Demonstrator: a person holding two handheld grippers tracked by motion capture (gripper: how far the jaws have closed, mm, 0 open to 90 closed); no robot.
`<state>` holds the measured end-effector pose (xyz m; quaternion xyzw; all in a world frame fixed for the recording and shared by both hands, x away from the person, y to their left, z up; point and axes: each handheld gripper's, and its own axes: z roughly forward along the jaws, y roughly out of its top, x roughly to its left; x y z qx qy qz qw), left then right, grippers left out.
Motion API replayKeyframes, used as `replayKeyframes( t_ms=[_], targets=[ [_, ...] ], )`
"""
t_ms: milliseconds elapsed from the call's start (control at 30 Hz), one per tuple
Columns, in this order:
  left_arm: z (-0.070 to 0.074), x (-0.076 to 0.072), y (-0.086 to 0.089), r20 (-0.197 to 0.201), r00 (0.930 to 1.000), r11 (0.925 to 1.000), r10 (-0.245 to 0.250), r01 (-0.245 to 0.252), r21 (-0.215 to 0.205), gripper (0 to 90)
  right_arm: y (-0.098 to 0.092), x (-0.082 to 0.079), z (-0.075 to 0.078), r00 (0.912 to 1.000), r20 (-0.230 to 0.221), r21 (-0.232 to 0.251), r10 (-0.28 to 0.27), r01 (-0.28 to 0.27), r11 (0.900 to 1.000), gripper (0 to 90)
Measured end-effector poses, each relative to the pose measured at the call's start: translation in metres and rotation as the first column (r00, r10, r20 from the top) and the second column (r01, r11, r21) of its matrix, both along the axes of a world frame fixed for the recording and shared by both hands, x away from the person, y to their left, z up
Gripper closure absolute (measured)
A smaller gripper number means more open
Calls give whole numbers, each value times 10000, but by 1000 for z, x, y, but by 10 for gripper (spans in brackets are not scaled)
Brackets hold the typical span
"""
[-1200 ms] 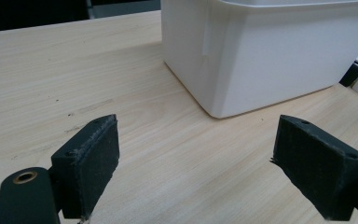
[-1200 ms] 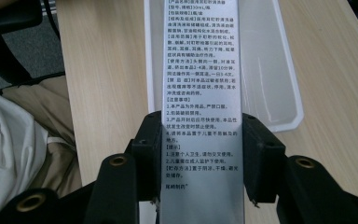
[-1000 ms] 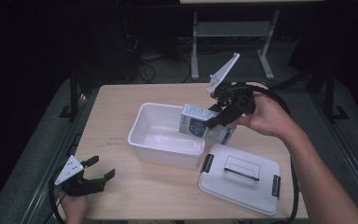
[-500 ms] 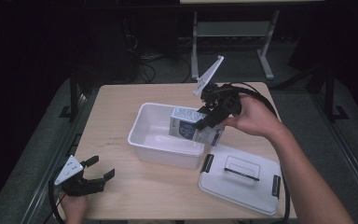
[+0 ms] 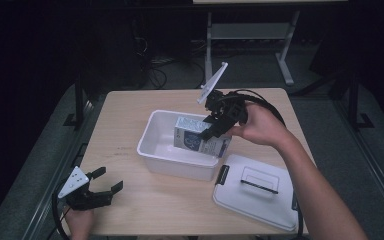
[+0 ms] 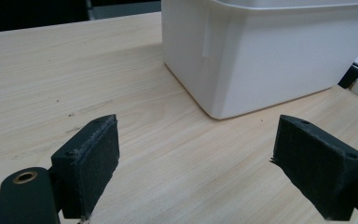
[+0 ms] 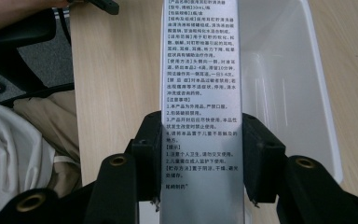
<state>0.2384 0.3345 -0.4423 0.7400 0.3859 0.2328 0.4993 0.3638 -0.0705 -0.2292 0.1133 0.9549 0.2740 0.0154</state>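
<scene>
At the centre of the high view, a printed carton (image 5: 200,136) is held clamped in the right gripper (image 5: 219,122) over the white bin (image 5: 155,150). It has been carried leftward and lower than a second earlier, possibly touching the near rim. Placement inside seems next. At lower left, the left gripper (image 5: 102,186) rests wide open, empty.

Glossy printed cardboard carton (image 5: 200,136) sits over a smooth white plastic tub (image 5: 156,145) on the matt pale wooden tabletop (image 5: 130,125).
</scene>
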Motion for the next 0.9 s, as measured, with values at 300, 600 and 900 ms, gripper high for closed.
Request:
replayKeyframes(
  t_ms=[300, 600, 900],
  targets=[
    [0, 0, 0, 15, 10000, 10000, -7, 7, -36, 136, 11, 3, -3, 10000, -14, 35, 93, -93, 10000, 551],
    [0, 0, 1, 14, 10000, 10000, -13, 13, -61, 136, 21, 5, -7, 9997, -39, -2, 230, -230, 9997, 551],
    [0, 0, 1, 39, 10000, 10000, 8, -8, -75, 136, 29, 8, -18, 9997, -229, -85, 119, -121, 9999, 550]
  ],
)
